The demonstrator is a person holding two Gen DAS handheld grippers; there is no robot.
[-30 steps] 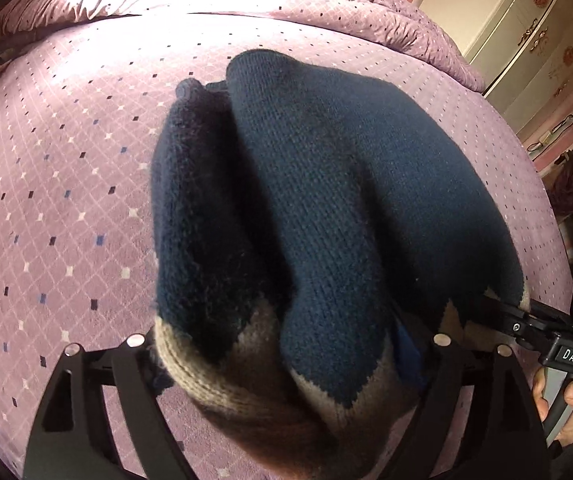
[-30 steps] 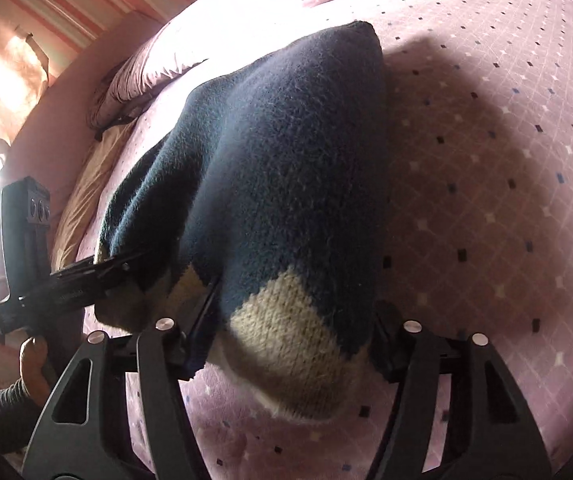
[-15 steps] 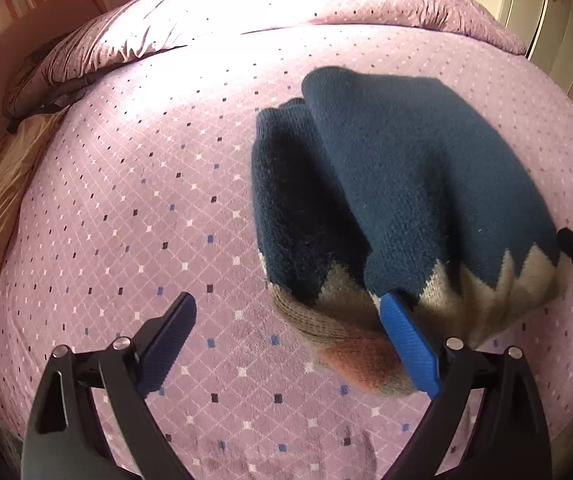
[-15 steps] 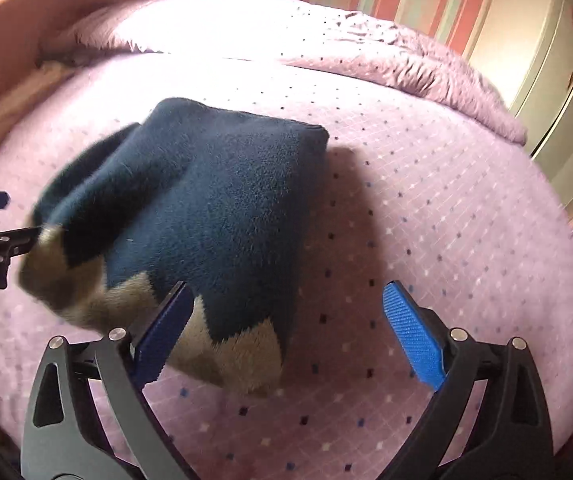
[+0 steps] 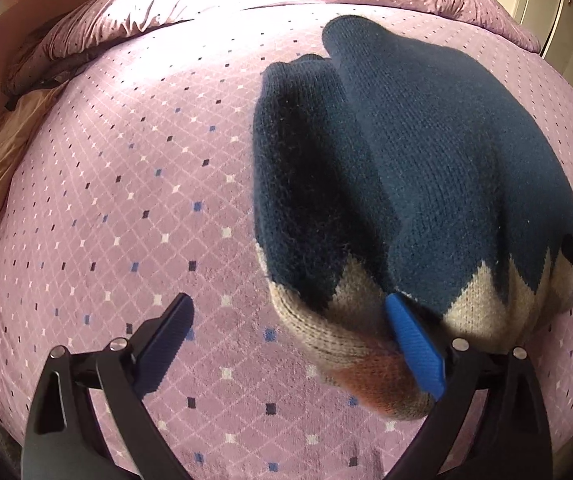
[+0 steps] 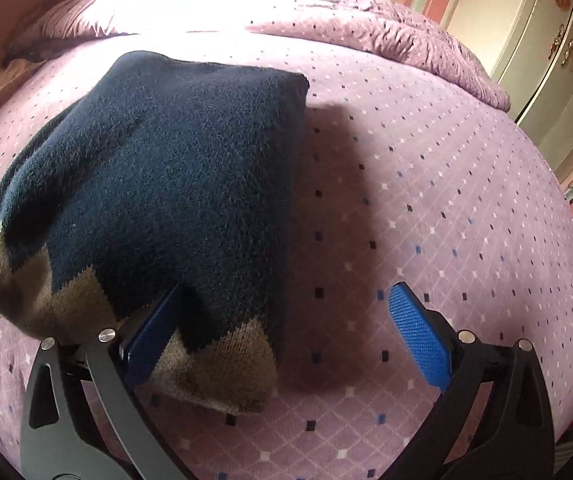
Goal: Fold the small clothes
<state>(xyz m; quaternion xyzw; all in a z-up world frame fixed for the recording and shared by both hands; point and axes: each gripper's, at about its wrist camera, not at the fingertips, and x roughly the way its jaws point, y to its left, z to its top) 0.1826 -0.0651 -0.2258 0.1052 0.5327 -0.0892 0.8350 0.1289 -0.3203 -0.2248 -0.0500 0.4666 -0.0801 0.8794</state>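
The purple bedspread [image 5: 126, 208] with its diamond pattern fills my view, a rumpled quilt [image 6: 386, 28] bunched at its far edge. On it lies the folded navy sweater [image 5: 426, 168], its tan zigzag hem nearest me. My left gripper [image 5: 290, 344] gapes wide, holding nothing, its right pad against the hem. My right gripper [image 6: 286, 336] also stands spread, its left pad at the hem's corner.

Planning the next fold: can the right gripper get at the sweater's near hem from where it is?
Probably yes. The right gripper is open, the folded sweater's tan hem already lies partly between its fingers, and nothing on the bedspread blocks it.
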